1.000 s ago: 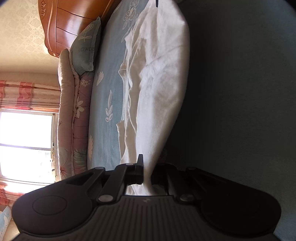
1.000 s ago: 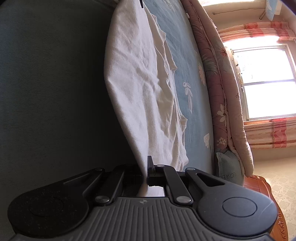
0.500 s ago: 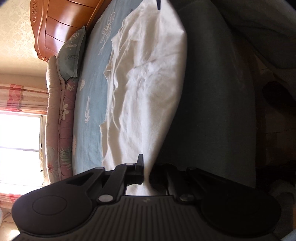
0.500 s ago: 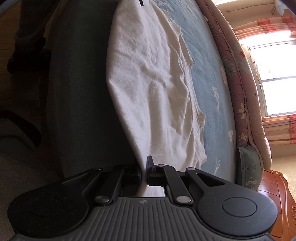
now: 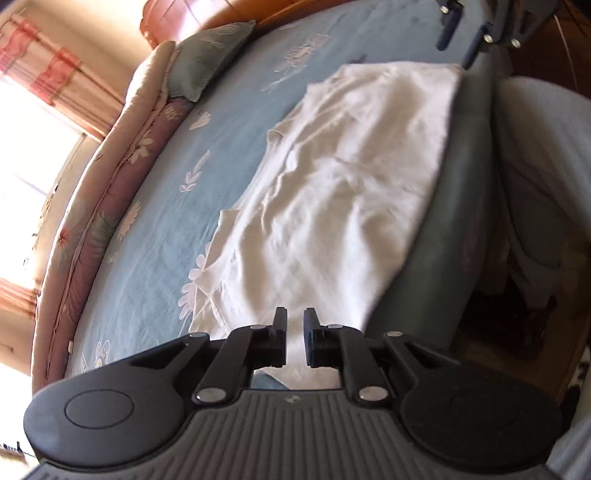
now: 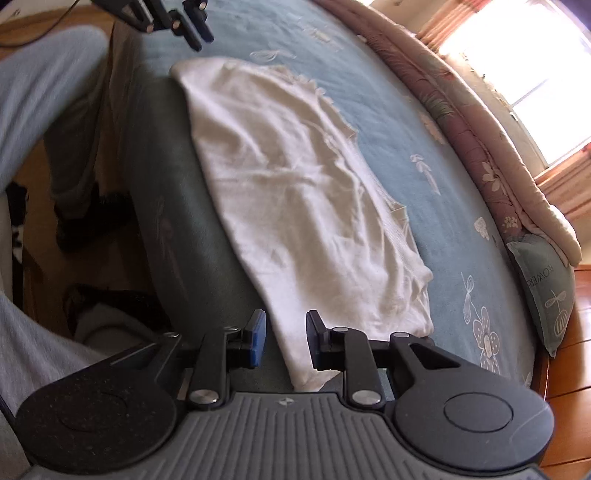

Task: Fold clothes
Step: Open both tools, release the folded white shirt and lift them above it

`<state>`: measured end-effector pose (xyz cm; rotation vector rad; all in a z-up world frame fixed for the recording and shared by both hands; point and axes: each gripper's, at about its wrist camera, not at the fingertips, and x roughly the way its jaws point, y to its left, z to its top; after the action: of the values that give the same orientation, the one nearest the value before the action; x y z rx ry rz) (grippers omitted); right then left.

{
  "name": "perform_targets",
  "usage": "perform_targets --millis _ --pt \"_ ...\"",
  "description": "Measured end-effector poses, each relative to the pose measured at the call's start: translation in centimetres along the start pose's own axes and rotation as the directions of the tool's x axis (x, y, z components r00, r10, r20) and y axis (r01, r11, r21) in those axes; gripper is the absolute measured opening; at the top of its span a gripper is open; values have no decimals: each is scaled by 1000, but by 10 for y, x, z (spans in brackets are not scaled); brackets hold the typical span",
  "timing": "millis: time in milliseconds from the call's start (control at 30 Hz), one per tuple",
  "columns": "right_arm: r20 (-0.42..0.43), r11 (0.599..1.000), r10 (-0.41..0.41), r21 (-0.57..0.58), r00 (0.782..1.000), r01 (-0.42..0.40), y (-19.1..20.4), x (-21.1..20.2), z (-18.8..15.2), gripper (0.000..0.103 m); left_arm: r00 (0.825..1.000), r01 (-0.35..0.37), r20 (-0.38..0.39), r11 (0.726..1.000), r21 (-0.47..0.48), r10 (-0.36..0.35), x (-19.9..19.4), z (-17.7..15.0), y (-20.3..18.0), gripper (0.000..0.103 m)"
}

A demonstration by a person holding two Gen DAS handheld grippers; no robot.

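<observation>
A white garment (image 5: 343, 192) lies flat along the near edge of the blue floral bed; it also shows in the right wrist view (image 6: 295, 192). My left gripper (image 5: 294, 325) hovers over one end of it, jaws a little apart, holding nothing. My right gripper (image 6: 284, 328) hovers over the opposite end, jaws open wide, empty. Each gripper shows in the other's view, at the garment's far corner: the right one (image 5: 458, 40) and the left one (image 6: 195, 33).
The blue bed sheet (image 5: 155, 240) stretches beyond the garment. A rolled pink floral quilt (image 5: 85, 229) and a green pillow (image 6: 546, 295) lie along the far side. A wooden headboard (image 5: 207, 14) stands at one end. The person's grey-trousered legs (image 6: 44, 96) stand beside the bed.
Both grippers have let go of the white garment, opened and risen above it. The garment, held stretched between them before, now lies flat on the bed.
</observation>
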<state>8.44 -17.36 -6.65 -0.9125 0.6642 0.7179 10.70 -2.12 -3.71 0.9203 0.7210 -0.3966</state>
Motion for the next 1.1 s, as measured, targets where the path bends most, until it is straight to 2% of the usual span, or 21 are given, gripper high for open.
perform_targets --millis 67,200,267,333,367,433,500,533,600,633,700,733,800,867,900,933,967,1000,1100 --pt "31 994 -21 107 999 17 -14 5 3 29 1000 17 2 999 -30 -17 15 6 -2 16" --pt "52 953 16 302 999 -31 -32 34 -1 29 995 93 -16 983 -161 -96 39 -1 -11 16" --pt "35 914 55 401 998 -64 -32 52 -10 29 987 147 -23 954 -261 -159 47 -15 -12 15" --pt "1 895 65 442 998 -58 -24 63 -25 30 984 166 5 923 -348 -176 47 -33 -7 15" --pt "-16 887 68 460 998 -53 -20 68 -33 32 982 181 14 902 -392 -191 45 -41 0 18" --pt "19 854 63 516 998 -63 -17 60 -46 37 976 202 30 854 -479 -214 40 -56 16 28" --pt "35 822 63 565 997 -72 -23 53 -49 40 975 204 50 795 -572 -215 37 -65 40 33" --pt "55 813 45 578 997 -69 -26 49 -46 42 976 206 77 756 -621 -202 36 -67 53 34" --pt "95 797 7 601 995 -62 -35 44 -38 55 974 222 134 669 -709 -182 39 -72 80 39" --pt "113 788 -13 613 994 -59 -40 44 -32 57 969 245 162 626 -741 -187 46 -74 89 44" --pt "149 763 -42 643 988 -64 -53 50 -20 59 958 281 200 550 -786 -204 63 -76 101 46" --pt "160 747 -52 661 986 -68 -58 55 -15 59 954 293 209 519 -803 -215 72 -79 103 46" --pt "163 710 -59 700 985 -73 -66 68 -12 59 961 260 179 474 -841 -211 89 -89 103 47" --pt "144 676 -62 734 988 -65 -72 83 -14 62 969 234 165 450 -862 -186 94 -104 103 39" --pt "112 664 -63 746 992 -42 -72 89 -18 63 968 237 173 445 -864 -180 91 -109 104 39" --pt "72 654 -64 756 995 -13 -73 96 -23 64 972 221 157 456 -862 -174 87 -112 105 40" --pt "69 642 -62 767 996 -14 -73 97 -28 67 975 206 142 469 -859 -169 84 -112 108 39" --pt "77 629 -58 777 995 -23 -74 97 -34 67 976 207 145 470 -858 -165 81 -111 112 40" --pt "88 606 -67 795 994 -30 -78 92 -39 70 975 218 168 473 -854 -146 72 -105 125 52"
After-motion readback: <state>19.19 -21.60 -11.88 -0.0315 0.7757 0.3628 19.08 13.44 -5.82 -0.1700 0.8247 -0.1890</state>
